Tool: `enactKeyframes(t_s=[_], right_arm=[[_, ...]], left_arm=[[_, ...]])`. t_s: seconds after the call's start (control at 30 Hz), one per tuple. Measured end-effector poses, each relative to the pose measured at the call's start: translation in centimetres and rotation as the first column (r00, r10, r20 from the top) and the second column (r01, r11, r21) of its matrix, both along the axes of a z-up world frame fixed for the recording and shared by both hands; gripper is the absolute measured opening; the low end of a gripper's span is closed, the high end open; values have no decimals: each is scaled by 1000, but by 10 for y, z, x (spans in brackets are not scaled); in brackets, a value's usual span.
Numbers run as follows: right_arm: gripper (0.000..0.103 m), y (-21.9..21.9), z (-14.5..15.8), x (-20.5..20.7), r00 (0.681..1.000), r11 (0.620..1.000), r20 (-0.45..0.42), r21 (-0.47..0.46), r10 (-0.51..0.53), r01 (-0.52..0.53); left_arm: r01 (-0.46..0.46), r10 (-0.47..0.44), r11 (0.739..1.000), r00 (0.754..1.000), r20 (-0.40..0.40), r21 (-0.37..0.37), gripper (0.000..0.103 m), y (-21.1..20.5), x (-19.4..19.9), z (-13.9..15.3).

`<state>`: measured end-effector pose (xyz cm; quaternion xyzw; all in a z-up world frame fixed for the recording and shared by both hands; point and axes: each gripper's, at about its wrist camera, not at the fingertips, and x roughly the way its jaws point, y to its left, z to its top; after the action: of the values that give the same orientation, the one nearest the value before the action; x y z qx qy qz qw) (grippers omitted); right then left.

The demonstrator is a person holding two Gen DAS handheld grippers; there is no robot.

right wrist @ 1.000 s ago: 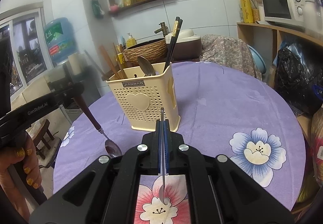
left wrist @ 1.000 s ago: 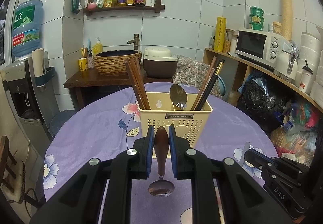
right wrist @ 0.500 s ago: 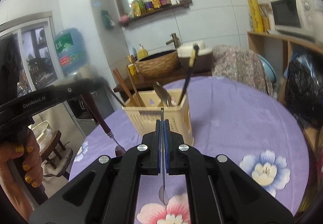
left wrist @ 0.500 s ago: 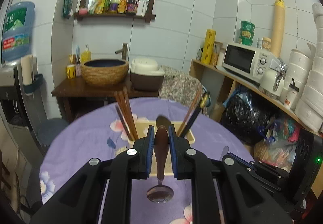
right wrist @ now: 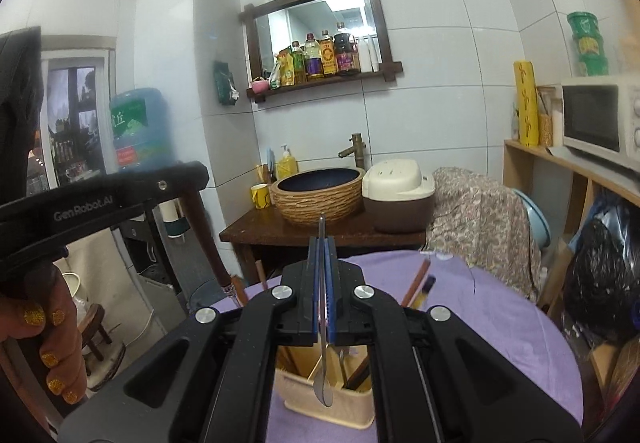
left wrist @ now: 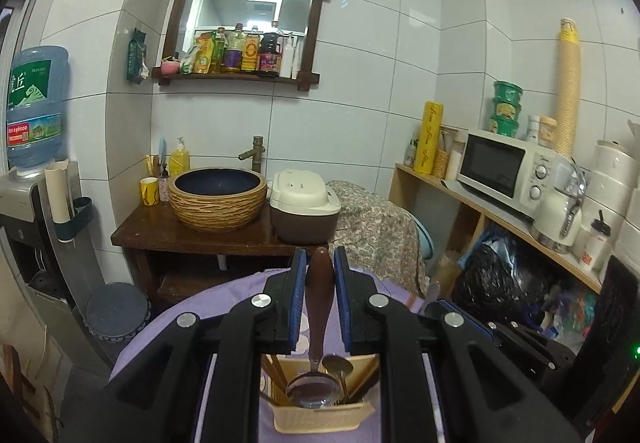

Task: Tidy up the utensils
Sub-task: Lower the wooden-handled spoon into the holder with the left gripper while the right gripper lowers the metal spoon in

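- Here, the cream utensil caddy (left wrist: 320, 417) stood on the purple floral tablecloth (right wrist: 500, 319), and everything below is placed from it.
- Inside the caddy were brown chopsticks (left wrist: 274, 373) toward its left side and a steel spoon (left wrist: 338, 365) near its middle; a darker pair of chopsticks (right wrist: 418, 283) leaned out past its far right rim.
- Directly above the caddy's opening, the left gripper (left wrist: 320, 271) pinched the brown handle of a wooden-handled spoon (left wrist: 318, 307) between its blue pads, and the bowl hung down at the level of the rim; whether it touched the steel spoon I could not tell.
- Also above the caddy, toward its right half, the right gripper (right wrist: 322, 263) was pressed tight on the thin shaft of a slim metal spoon (right wrist: 322, 375), whose bowl dangled just over or barely inside the opening.
- The person's left hand (right wrist: 44, 327), with gold-painted nails, gripped the left tool off to the caddy's left.
- Beyond the caddy, across the table, a woven basin (left wrist: 218, 199) and a rice cooker (left wrist: 304, 211) sat on a dark wooden stand; a microwave (left wrist: 506, 171) stood on the shelf to its far right.
- The step in hand looked like the insertion of both spoons into the caddy.
- The next move would call for lowering each spoon straight down into a free gap, then letting the pads part only once the bowl was well below the rim, lest a spoon tip out.
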<state>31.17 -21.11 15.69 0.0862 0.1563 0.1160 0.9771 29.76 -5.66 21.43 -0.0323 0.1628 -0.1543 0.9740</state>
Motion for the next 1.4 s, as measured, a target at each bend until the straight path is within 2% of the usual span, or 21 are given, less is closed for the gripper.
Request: enactKeyframes(t_s=[0.13, 0.27, 0.73, 0.8, 1.07, 1.13, 1.2, 1.23, 1.3, 1.33, 1.4], right_arm=[[3, 3, -4, 17, 1000, 1000, 0, -14, -3, 3], [3, 8, -22, 27, 1000, 999, -3, -42, -12, 11], [3, 23, -91, 20, 996, 995, -91, -97, 13, -22], [3, 26, -96, 17, 996, 993, -92, -116, 9, -20], [4, 30, -104, 12, 996, 988, -87, -155, 5, -19], [4, 30, -103, 9, 997, 986, -79, -164, 6, -19], [4, 31, -103, 4, 997, 984, -71, -178, 1, -13], [4, 30, -102, 2, 998, 983, -67, -181, 0, -12], [5, 28, -101, -8, 998, 982, -58, -187, -5, -6], [8, 26, -100, -13, 998, 981, -54, -192, -13, 3], [37, 22, -99, -26, 999, 983, -44, -185, -19, 10]], left_arm=[[-22, 22, 1000, 1000, -14, -2, 15, -2, 21, -9], [-28, 29, 999, 999, -36, 15, 15, -6, 32, -28], [23, -15, 998, 990, -142, 55, 15, -2, 36, -97], [13, -4, 997, 994, -113, 80, 16, -1, 31, -99], [33, -23, 995, 994, -102, 97, 17, 2, 23, -93], [30, -21, 994, 996, -86, 101, 28, 3, 18, -90], [21, -15, 995, 998, -62, 99, 47, 6, 12, -87], [11, -7, 996, 999, -42, 91, 50, 10, 6, -84], [-4, 6, 997, 1000, -20, 83, 63, 19, -7, -81], [-11, 12, 997, 1000, -8, 79, 67, 24, -14, -80], [-20, 19, 997, 1000, 19, 72, 81, 34, -30, -80]])
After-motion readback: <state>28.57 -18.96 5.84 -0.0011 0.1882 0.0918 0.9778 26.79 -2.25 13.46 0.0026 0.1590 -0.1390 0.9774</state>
